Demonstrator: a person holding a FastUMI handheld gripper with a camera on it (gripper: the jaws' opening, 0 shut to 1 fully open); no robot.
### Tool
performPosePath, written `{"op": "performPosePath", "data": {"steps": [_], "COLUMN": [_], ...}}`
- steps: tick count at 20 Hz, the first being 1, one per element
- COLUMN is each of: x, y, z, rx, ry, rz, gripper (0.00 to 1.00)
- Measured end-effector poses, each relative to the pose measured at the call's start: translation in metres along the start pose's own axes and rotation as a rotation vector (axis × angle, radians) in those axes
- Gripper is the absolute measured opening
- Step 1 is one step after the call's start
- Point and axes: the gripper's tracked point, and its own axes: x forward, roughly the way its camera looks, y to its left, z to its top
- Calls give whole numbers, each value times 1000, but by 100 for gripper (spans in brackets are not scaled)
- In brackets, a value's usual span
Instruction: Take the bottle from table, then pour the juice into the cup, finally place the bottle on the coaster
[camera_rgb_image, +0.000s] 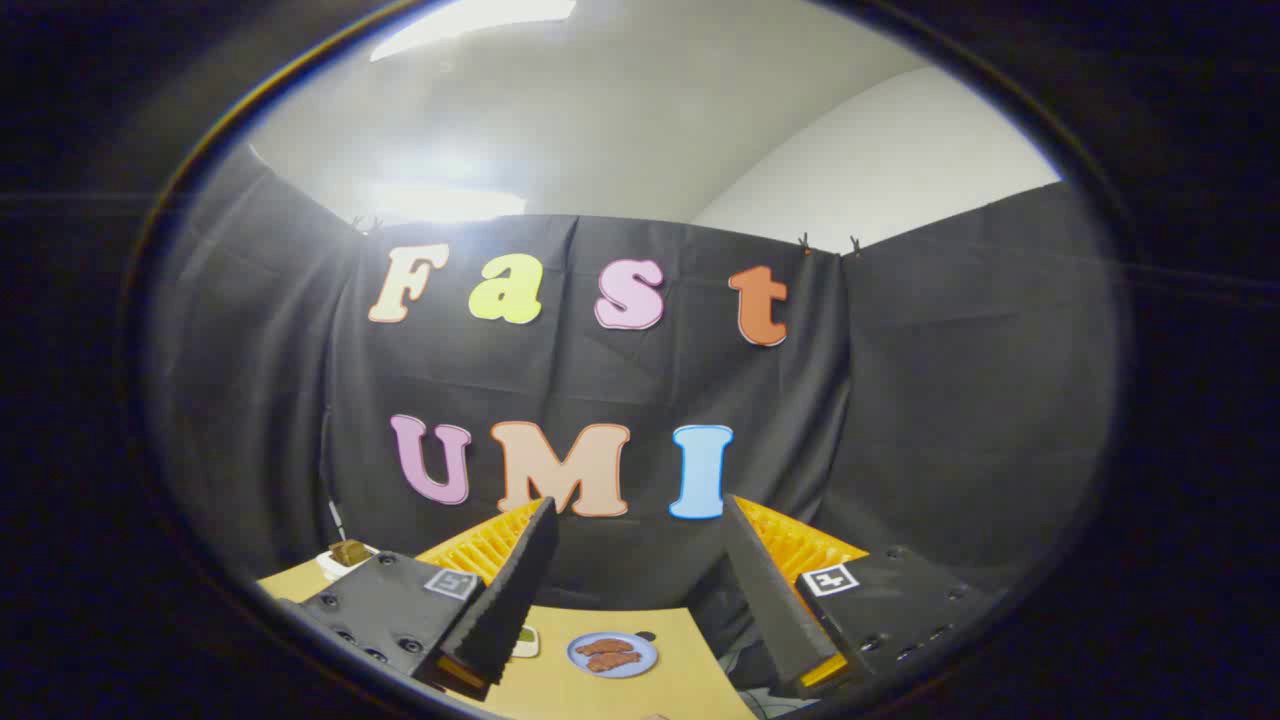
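Your claw (640, 580) is spread wide with nothing between its fingers (510, 590), and it is raised well above the worktop (690, 680), pointing mostly at the dark cloth wall of the booth. Below the gap between the fingers, a small blue plate (612, 654) with brown food pieces on it sits on the worktop, near the far edge. Just beside the plate, partly hidden behind your left finger, lies a small pale item (527, 640) too hidden to identify. At the worktop's far left corner, beyond the left finger's mount, a white dish (338, 562) carries a brown block (350, 551). I cannot make out the bottle, cup or coaster from here.
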Motion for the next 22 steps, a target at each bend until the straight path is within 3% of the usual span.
{"op": "performPosePath", "data": {"steps": [15,22], "x": [-3,-13], "y": [35,61], "z": [-39,-120], "rx": [64,120], "ry": [33,73], "rz": [62,166], "gripper": [100,100]}}
